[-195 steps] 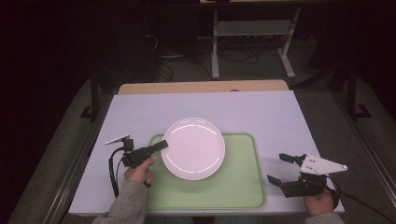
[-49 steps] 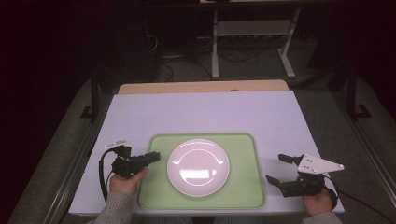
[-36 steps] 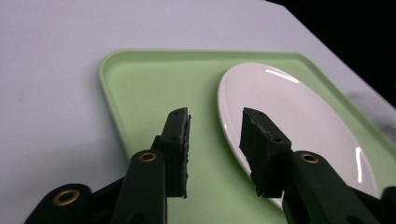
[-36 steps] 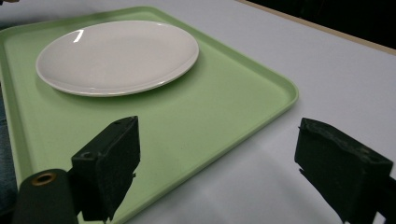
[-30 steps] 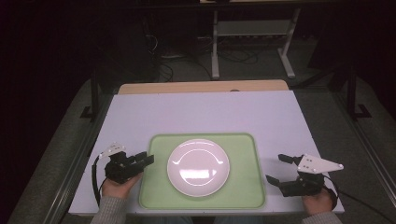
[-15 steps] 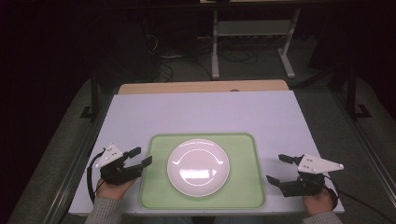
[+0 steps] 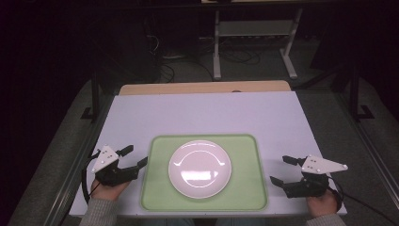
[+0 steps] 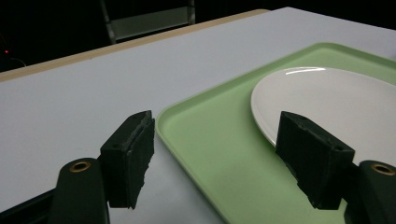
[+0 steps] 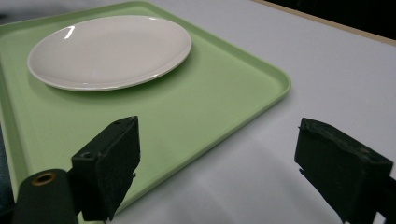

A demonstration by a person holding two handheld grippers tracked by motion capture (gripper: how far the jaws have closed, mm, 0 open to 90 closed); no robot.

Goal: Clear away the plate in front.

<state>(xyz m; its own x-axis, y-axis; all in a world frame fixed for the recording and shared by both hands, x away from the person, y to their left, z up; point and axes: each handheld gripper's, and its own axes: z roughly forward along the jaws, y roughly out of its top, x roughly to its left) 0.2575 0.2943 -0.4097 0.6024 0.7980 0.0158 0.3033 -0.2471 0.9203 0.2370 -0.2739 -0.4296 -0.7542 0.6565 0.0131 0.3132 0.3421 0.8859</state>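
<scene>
Round glossy white plate [image 7: 200,169] centred on a rounded-corner, matte green plastic tray [image 7: 157,188].
White tabletop [image 7: 207,113]; left gripper [image 7: 131,157] at 9 o'clock, right gripper [image 7: 281,170] at 3, both spread, empty.

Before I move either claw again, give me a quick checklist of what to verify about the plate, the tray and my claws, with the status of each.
1. White plate lies flat inside the green tray, near its centre: ok.
2. Plate carries nothing: ok.
3. Left claw open, holding nothing: ok.
4. Right claw open, holding nothing: ok.
5. Both claws are off the plate, one at each short side of the tray: ok.
6. Tray lies fully on the table: near edge is close to the table's front edge, cannot tell.
</scene>
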